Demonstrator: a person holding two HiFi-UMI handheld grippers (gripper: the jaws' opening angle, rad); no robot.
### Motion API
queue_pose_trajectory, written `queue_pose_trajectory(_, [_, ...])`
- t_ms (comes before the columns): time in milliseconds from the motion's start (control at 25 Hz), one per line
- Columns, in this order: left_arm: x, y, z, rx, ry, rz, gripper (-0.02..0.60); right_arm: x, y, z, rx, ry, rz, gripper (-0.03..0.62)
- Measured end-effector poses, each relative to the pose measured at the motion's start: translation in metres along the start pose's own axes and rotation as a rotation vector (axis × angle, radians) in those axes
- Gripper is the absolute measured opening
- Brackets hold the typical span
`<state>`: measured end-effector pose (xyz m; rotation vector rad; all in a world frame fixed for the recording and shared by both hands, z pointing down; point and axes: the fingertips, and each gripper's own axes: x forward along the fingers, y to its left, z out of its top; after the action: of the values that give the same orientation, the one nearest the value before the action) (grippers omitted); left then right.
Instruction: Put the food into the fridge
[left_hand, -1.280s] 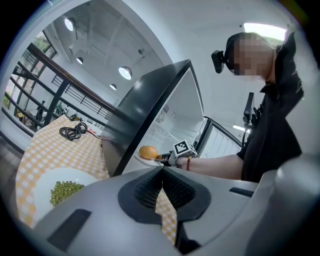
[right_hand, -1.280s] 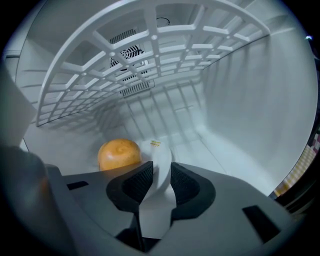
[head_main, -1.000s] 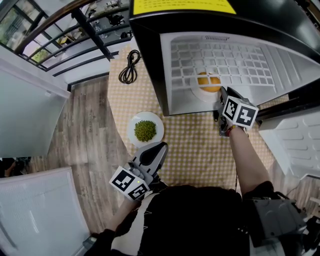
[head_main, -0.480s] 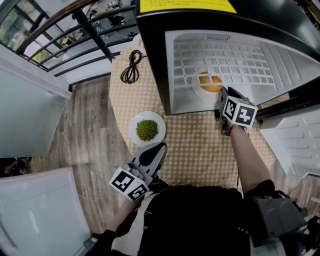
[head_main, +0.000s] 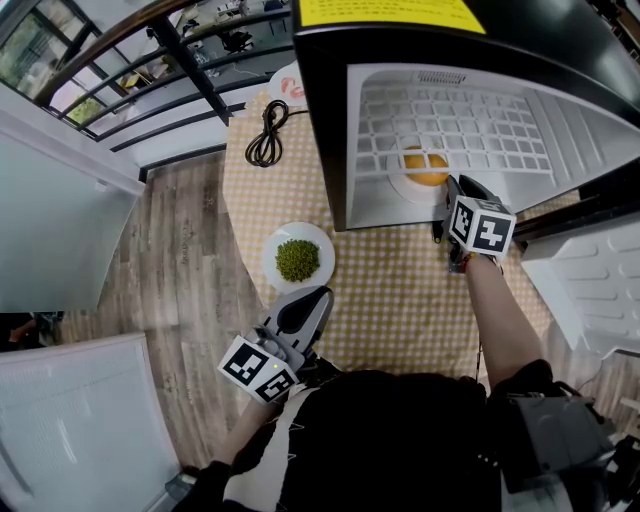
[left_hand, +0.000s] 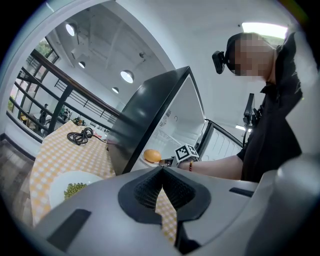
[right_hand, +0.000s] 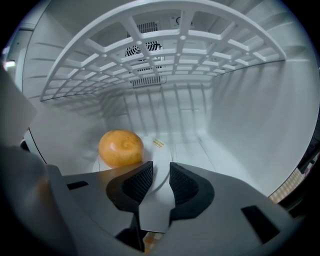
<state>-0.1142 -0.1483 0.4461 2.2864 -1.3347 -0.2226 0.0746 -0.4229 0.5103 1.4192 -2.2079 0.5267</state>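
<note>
An orange bun (right_hand: 120, 148) sits on a white plate (right_hand: 161, 150) on the floor of the open fridge (head_main: 335, 120), under its wire shelf (head_main: 450, 115). My right gripper (right_hand: 161, 172) is at the fridge mouth, over the plate's near rim. Its jaws stand a narrow gap apart, open, and pinch nothing that I can see. A second white plate holding green peas (head_main: 297, 258) rests on the checkered table (head_main: 400, 290). My left gripper (head_main: 318, 296) hovers just below that plate, shut and empty. The left gripper view shows the peas (left_hand: 75, 189) and the bun (left_hand: 152, 156).
The fridge door (head_main: 590, 290) hangs open at the right. A coiled black cable (head_main: 265, 135) lies on the table's far left corner. Wooden floor (head_main: 180, 260) and a railing (head_main: 190, 60) lie left of the table.
Only the head view has drifted a little; both grippers, the bun plate and the peas plate stay where they were.
</note>
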Motion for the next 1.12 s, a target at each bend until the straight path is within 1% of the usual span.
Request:
queue_pose_trajectory(160, [0.000,0.000,0.001,0.005,0.002,-0.002,0.014,0.001,-0.002,-0.002,-0.056,0.006,-0.014,0.106])
queue_pose_trajectory(440, [0.002,0.001,0.003,0.009,0.003,-0.007,0.014,-0.001,0.000,0.000,-0.109,-0.006,-0.021,0.106])
queue_pose_trajectory(680, [0.001,0.000,0.003,0.008,0.006,-0.007,0.014,-0.001,0.000,0.000,-0.111,-0.002,-0.011,0.106])
queue_pose_trajectory(840, [-0.001,0.000,0.006,0.009,-0.002,-0.001,0.014,-0.002,0.001,0.000,-0.094,-0.001,0.002,0.106])
queue_pose_trajectory(1120, [0.000,-0.009,0.009,0.017,-0.009,-0.003,0.014,-0.018,0.006,0.012,-0.089,-0.046,0.036,0.106])
